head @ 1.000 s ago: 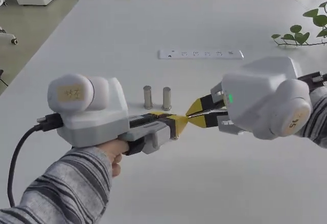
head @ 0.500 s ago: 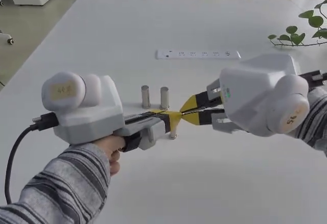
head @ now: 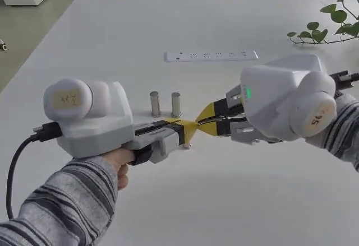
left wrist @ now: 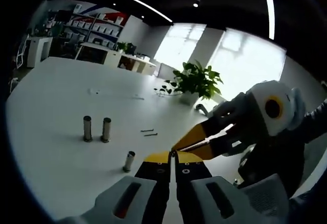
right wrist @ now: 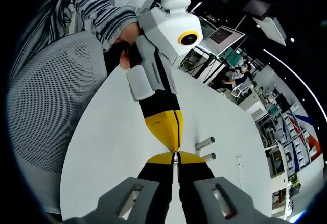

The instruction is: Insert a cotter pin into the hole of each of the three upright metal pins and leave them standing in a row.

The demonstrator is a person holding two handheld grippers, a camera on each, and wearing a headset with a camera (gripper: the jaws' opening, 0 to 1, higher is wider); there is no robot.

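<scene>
Metal pins (head: 165, 104) stand paired at mid-frame on the bench (head: 112, 44), a third pin (left wrist: 129, 161) just below my left claw (head: 189, 126) and right claw (head: 201, 124), both closed tight, tips touching, though whether they pinch anything I can't make out.

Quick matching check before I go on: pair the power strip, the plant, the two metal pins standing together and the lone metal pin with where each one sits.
Things:
1. power strip
2. plant
3. two metal pins
4. lone metal pin

Places:
A. nearest the person, apart from the others
B. far right, leaves trailing in
C. upright side by side, mid-bench
D. lying flat, beyond the pins

Pairs: 1-D, 2-B, 3-C, 4-A
</scene>
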